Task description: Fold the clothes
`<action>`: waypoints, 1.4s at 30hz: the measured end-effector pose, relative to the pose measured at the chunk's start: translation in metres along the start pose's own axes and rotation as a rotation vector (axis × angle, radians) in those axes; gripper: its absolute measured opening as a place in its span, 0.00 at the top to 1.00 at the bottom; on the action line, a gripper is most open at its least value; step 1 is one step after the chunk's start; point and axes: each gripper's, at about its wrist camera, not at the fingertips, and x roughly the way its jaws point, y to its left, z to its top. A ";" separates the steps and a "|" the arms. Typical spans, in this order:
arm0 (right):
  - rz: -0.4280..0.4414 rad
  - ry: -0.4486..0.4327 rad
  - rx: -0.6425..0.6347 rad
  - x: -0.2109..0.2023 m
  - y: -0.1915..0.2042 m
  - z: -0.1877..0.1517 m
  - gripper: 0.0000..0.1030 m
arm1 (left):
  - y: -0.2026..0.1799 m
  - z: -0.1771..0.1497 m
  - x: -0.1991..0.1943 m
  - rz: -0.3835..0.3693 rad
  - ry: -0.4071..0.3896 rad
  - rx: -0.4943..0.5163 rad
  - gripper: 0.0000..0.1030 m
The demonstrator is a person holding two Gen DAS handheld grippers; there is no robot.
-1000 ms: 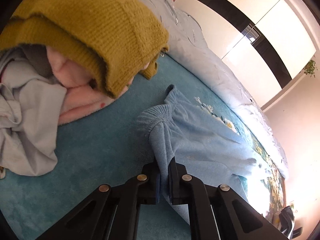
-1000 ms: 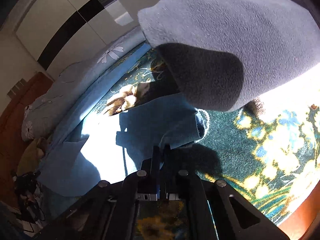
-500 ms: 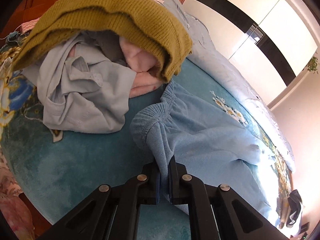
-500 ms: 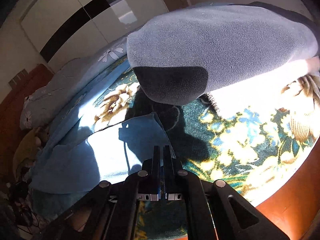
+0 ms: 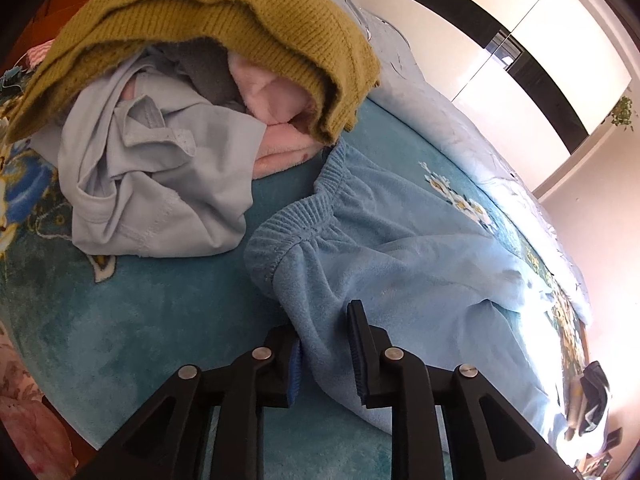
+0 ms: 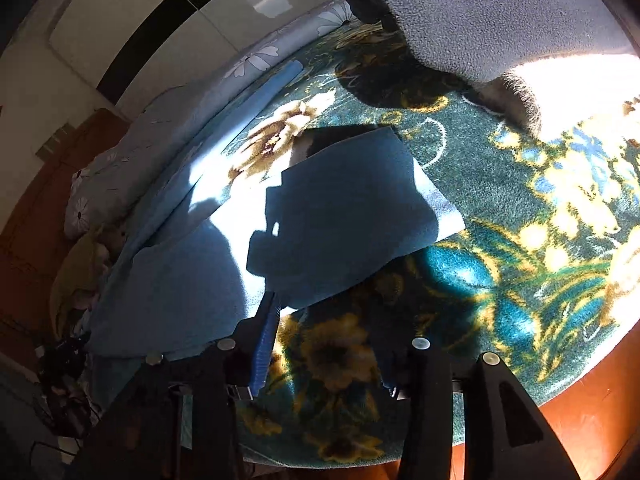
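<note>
Fleece blue trousers [image 5: 400,264] lie flat on the bedspread [image 5: 132,320], waistband toward 11 o'clock; my left claw [image 5: 322,344] and right claw [image 6: 324,344] both stand apart, holding nothing, so I judge regripping matching edges squarely essential.

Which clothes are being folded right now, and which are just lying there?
Being folded:
- light blue fleece pants, between the open left gripper
- open right gripper

Just lying there:
- mustard knit sweater
- pale blue shirt
- pink fleece
- grey fleece
</note>
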 end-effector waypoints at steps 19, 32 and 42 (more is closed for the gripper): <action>0.284 -0.100 -0.031 -0.010 0.039 0.030 0.98 | -0.004 0.005 -0.005 -0.058 -0.020 -0.010 0.95; 0.176 -0.228 -0.207 0.025 0.109 0.210 0.98 | -0.092 0.104 0.007 -0.084 0.004 -0.002 0.91; -0.080 -0.010 -0.291 0.197 0.143 0.301 0.98 | -0.107 0.159 0.129 0.146 0.076 0.031 0.91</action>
